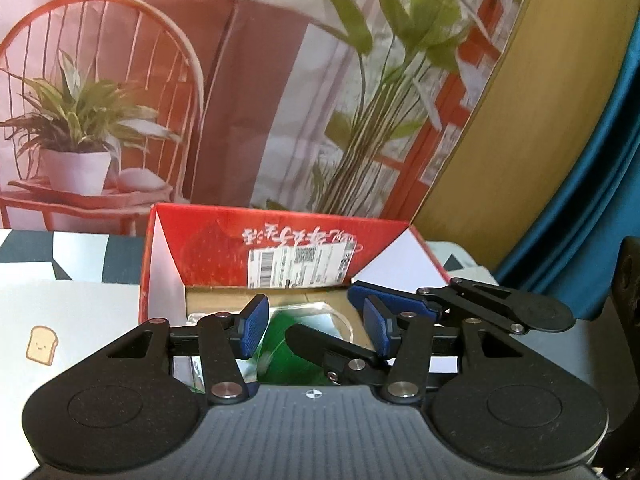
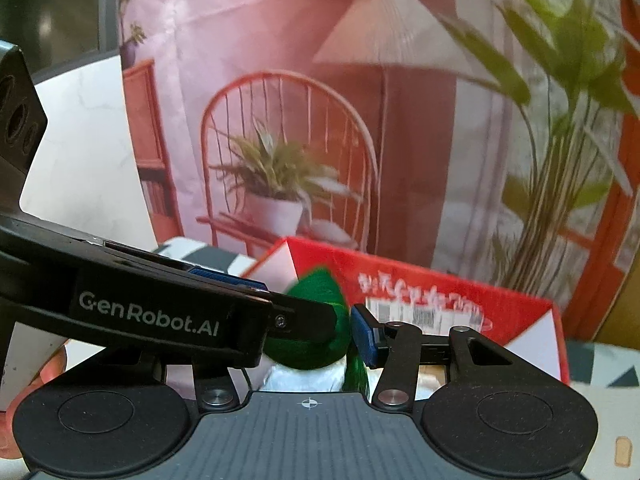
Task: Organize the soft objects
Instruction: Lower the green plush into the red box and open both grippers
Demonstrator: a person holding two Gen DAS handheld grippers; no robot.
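Both wrist views close, sharing red box (image 1: 280, 248)

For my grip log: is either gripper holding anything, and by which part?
Cannot tell: the rounded top of the green soft item sits against the visible pad of the right gripper; the other pad is hidden. The left gripper looks open.

The left gripper (image 2: 312, 320) crosses the right wrist view, hiding the right gripper's near finger and part of the green toy (image 2: 316, 320). The box (image 1: 280, 248) floor is largely masked, its label (image 1: 300, 266) print blurred beyond reading.
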